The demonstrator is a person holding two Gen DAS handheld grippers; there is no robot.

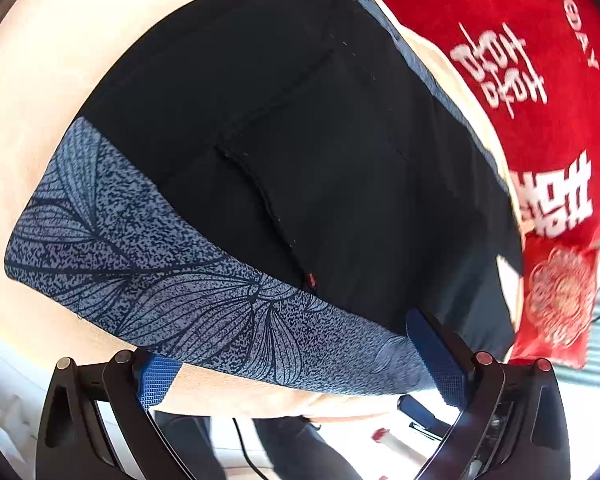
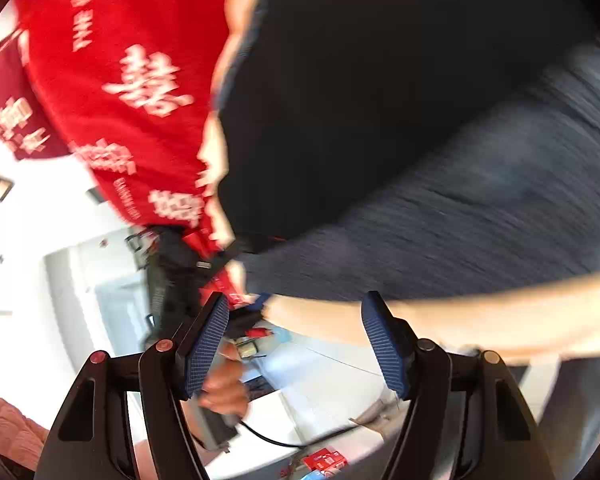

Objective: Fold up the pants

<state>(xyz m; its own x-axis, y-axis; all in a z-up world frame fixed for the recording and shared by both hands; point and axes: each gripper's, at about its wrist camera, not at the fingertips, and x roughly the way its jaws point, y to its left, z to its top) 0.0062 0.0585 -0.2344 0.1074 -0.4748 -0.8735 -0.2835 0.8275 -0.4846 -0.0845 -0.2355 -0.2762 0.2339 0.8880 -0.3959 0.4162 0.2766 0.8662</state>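
**Soft pants spread on pale surface, both grippers gaping**

Black pants (image 1: 292,128) lying flat across the pale table (image 1: 48,80), patterned blue-grey waistband (image 1: 148,264) nearest the left gripper. Probably soft, light and limp: likely to sag and slide when lifted, so best pinched at the waistband edge or a corner, through both layers. Crowded on the far side by a red cloth with white lettering (image 1: 500,60), lying just beside the pants and liable to snag a fold. Left gripper (image 1: 304,364) spread wide over the waistband, clamped on nothing. Right gripper (image 2: 296,344) likewise apart and empty, off the table edge, view blurred.
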